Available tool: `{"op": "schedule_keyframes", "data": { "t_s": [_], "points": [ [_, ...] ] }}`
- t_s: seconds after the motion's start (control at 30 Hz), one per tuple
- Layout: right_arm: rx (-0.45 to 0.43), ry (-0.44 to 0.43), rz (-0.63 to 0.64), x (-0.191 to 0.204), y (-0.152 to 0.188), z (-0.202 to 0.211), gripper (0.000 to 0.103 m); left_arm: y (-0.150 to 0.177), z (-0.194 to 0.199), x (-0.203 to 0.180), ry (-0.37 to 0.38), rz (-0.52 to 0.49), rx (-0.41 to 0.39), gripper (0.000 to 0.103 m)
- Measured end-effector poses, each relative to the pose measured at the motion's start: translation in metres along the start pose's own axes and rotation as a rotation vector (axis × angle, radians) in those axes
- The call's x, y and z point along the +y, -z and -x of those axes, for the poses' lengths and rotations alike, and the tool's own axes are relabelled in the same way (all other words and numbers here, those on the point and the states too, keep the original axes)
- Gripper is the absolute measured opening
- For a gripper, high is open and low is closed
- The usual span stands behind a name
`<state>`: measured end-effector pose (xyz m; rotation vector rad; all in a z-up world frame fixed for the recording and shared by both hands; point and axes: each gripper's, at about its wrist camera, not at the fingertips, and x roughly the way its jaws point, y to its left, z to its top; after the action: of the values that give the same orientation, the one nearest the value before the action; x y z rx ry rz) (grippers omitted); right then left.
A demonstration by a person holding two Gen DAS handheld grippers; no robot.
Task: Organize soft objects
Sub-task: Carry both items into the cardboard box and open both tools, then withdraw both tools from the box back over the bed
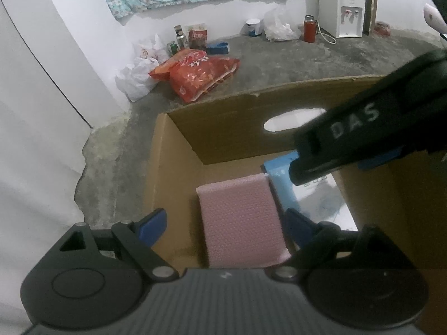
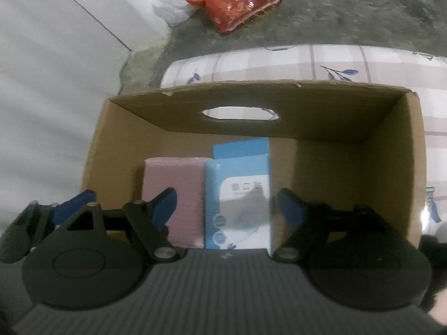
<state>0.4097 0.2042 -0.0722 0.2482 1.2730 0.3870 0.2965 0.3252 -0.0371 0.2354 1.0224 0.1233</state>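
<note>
An open cardboard box [image 1: 229, 128] [image 2: 335, 111] holds two soft packs side by side. The pink pack [image 1: 243, 223] [image 2: 173, 176] lies on the left and the blue-and-white pack [image 1: 282, 176] [image 2: 237, 195] on the right. My left gripper [image 1: 226, 227] hangs open over the pink pack, its blue fingers wide on either side and not pressing it. My right gripper [image 2: 227, 208] is open above the blue-and-white pack, with its pads clear of it. The right gripper's black housing [image 1: 363, 136] reaches into the left wrist view from the right and hides part of the blue pack.
The right half of the box floor [image 2: 329, 173] is bare cardboard. A quilted pink-and-white bedding [image 2: 335, 61] lies behind the box. On the concrete floor beyond are red bags [image 1: 195, 75], white plastic bags [image 1: 137, 78], a red flask [image 1: 308, 28] and a water dispenser [image 1: 340, 11].
</note>
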Motion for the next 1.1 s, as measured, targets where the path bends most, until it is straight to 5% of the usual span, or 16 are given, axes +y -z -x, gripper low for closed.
{"op": "schedule_keyframes", "data": {
  "t_s": [0.27, 0.63, 0.9, 1.1],
  "points": [
    [-0.074, -0.159, -0.005, -0.012, 0.021, 0.057, 0.079, 0.006, 0.029, -0.004, 0.020, 0.017, -0.038, 0.092],
    [-0.264, -0.321, 0.101, -0.093, 0.117, 0.227, 0.080, 0.038, 0.133, -0.038, 0.147, 0.060, -0.141, 0.096],
    [-0.395, -0.243, 0.052, -0.229, 0.230, 0.333, 0.080, 0.089, 0.203, -0.097, 0.298, 0.074, -0.209, 0.098],
    [-0.437, -0.187, -0.073, -0.312, 0.323, 0.356, 0.080, 0.117, 0.226, -0.155, 0.433, 0.093, -0.205, 0.098]
  ]
}}
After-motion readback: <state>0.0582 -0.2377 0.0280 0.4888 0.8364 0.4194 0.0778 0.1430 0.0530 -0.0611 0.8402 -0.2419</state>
